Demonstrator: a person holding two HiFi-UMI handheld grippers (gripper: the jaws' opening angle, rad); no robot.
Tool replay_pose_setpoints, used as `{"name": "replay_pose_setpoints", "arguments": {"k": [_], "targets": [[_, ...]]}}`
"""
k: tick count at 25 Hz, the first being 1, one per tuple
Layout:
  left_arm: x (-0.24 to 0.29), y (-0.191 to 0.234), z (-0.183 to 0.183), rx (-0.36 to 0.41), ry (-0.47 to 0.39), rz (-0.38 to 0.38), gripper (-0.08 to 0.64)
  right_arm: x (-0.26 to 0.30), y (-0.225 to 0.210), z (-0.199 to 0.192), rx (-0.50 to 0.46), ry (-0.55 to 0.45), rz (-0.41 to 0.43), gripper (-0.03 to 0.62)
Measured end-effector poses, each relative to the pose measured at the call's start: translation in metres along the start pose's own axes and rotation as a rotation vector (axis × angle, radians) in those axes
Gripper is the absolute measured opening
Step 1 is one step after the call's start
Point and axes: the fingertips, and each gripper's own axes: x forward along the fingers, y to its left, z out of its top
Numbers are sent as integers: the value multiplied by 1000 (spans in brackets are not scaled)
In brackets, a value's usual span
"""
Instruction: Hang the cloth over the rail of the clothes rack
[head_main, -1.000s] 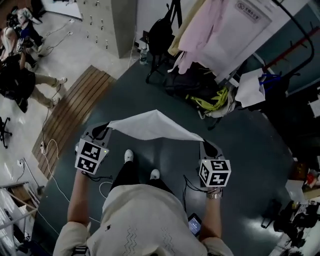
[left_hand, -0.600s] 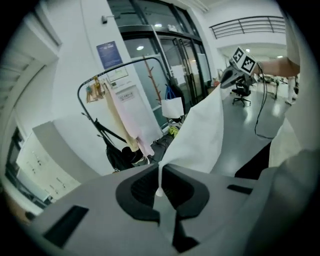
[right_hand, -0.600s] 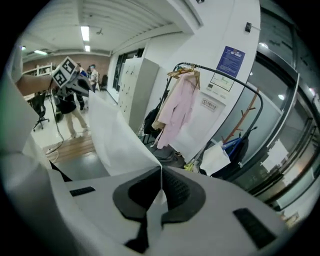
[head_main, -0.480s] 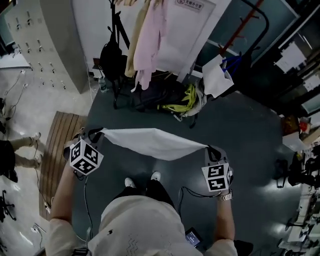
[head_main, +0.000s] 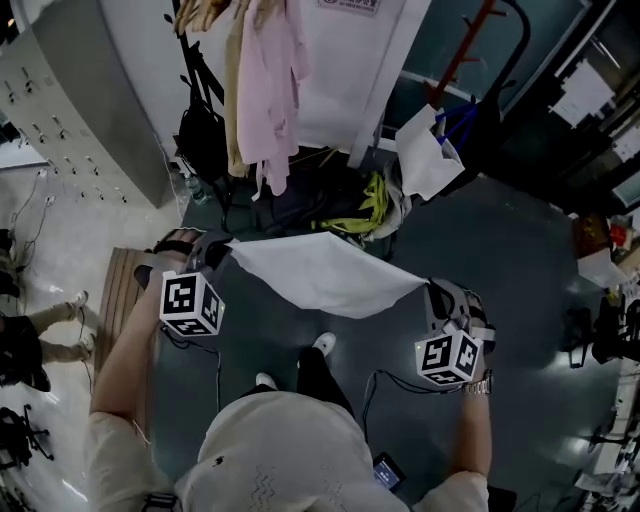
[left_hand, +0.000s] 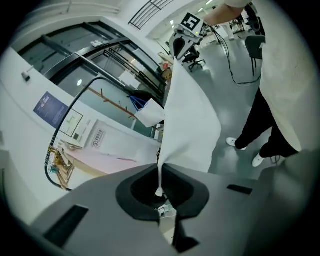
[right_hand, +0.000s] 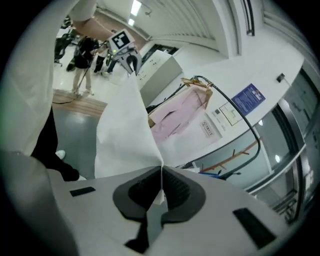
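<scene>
Now the white cloth (head_main: 325, 275) hangs taut between the left gripper (head_main: 213, 252) and the right gripper (head_main: 433, 293), each clamped on a corner; compared with a second ago, the clothes rack (head_main: 200, 60) with its pink garment (head_main: 268, 90) sits closer, at twelve o'clock of the cloth

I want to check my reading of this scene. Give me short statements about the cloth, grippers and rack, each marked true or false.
1. The white cloth spans from the left hand-held gripper to the right hand-held gripper. True.
2. The left hand-held gripper is open. False: it is shut on a cloth corner.
3. The cloth lies over the rail of the clothes rack. False: it is held in the air, short of it.
4. A pink garment hangs on the rack. True.
</scene>
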Motion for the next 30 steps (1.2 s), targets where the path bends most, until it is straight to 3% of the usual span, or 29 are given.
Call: {"name": "replay_pose_setpoints", "arguments": {"k": [2,7,11,13,17,19,30], "targets": [[18,25,9,16,17,21,15,21,-29,-5,-60,-28,-11,21],[54,99,28,-5,79,107,15,65,-128,-24,-105,-70,-72,21],[69,169,34,-35,84,204,15,83,-214,-34,-66,-125,-135,21],[73,198,36,-33,73,232,15,86,-244,-26,-49,-176,-144,21],[85,261,45,7,69,299,15,105,-301,-9,-168,-171,-229,21],[91,298,50,37,68,342,15,117,-333,0,-175,-168,-270,21],[109,543,64,204,22,638,15,158,-523,86,-206,-209,-526,21]]}}
